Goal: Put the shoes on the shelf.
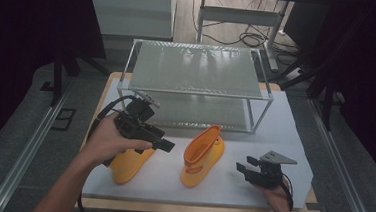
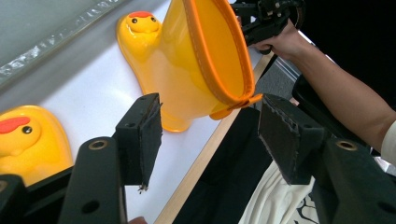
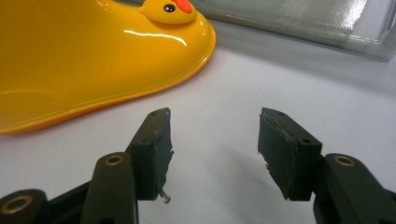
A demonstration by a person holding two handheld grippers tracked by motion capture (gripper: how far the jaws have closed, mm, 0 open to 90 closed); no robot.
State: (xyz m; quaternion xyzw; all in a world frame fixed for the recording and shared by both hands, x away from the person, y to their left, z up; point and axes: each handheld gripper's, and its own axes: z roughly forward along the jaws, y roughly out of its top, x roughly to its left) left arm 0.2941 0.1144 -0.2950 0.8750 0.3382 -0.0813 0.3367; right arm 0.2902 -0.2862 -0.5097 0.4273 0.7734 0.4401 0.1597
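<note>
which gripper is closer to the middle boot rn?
Left. The left gripper hovers open just left of the middle boot, fingers pointed at its shaft. The right gripper sits open farther off to the boot's right, low over the table.

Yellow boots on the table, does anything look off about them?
Nothing damaged or spilled. The right boot stands upright; the left boot sits partly hidden beneath the left gripper, so its pose is hard to judge. Both rest on the table.

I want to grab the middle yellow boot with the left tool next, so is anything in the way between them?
Nothing visible stands between them. The left tool is open, and the middle boot's orange-rimmed opening lies straight ahead of it over bare white table. The other boot sits off to one side, out of that path.
</note>
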